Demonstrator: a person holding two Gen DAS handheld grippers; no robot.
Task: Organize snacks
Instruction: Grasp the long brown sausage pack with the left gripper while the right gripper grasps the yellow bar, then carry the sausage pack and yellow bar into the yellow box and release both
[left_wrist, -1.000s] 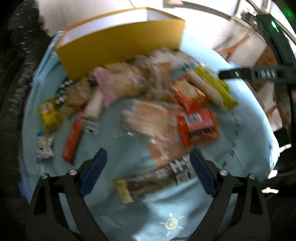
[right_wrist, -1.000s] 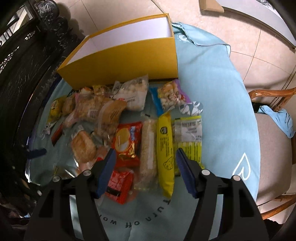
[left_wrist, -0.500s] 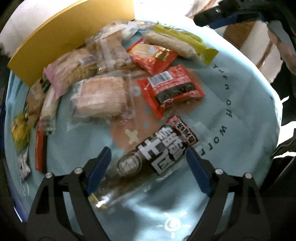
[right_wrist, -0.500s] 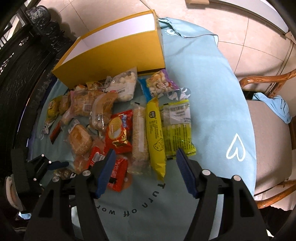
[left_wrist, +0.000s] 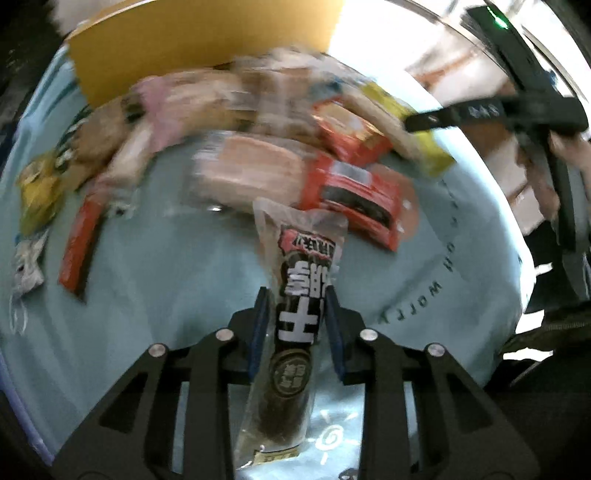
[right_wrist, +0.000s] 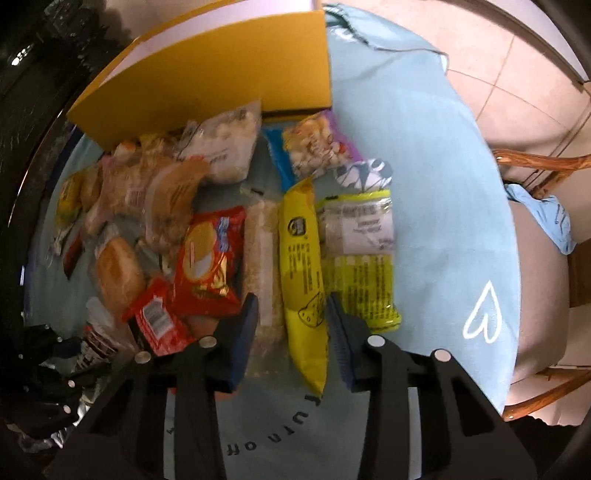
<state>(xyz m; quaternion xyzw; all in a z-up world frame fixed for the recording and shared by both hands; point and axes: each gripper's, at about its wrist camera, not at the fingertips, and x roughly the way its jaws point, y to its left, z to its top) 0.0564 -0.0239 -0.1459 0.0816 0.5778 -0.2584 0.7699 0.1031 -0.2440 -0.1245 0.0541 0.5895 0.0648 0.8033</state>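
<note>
My left gripper (left_wrist: 294, 295) is shut on a long dark snack pack with white characters (left_wrist: 299, 314) and holds it above the blue cloth. Several snack packs lie in a blurred heap beyond it, with a red pack (left_wrist: 354, 199) closest. A yellow box (left_wrist: 192, 48) stands open at the back. My right gripper (right_wrist: 290, 308) stands half open around the near end of a long yellow pack (right_wrist: 301, 258) and a pale cracker pack (right_wrist: 262, 258), with a gap at each side. The yellow box (right_wrist: 221, 85) shows behind the heap.
A round table under a light blue cloth (right_wrist: 424, 184) carries everything. A wooden chair with a blue rag (right_wrist: 543, 218) stands to the right. A red biscuit pack (right_wrist: 207, 266) and bread rolls (right_wrist: 118, 273) lie left of my right gripper. The other gripper (left_wrist: 480, 110) shows at upper right.
My left gripper closed on the long dark pack and lifted it, turning it lengthwise. My right gripper dropped toward the yellow pack and its jaws narrowed.
</note>
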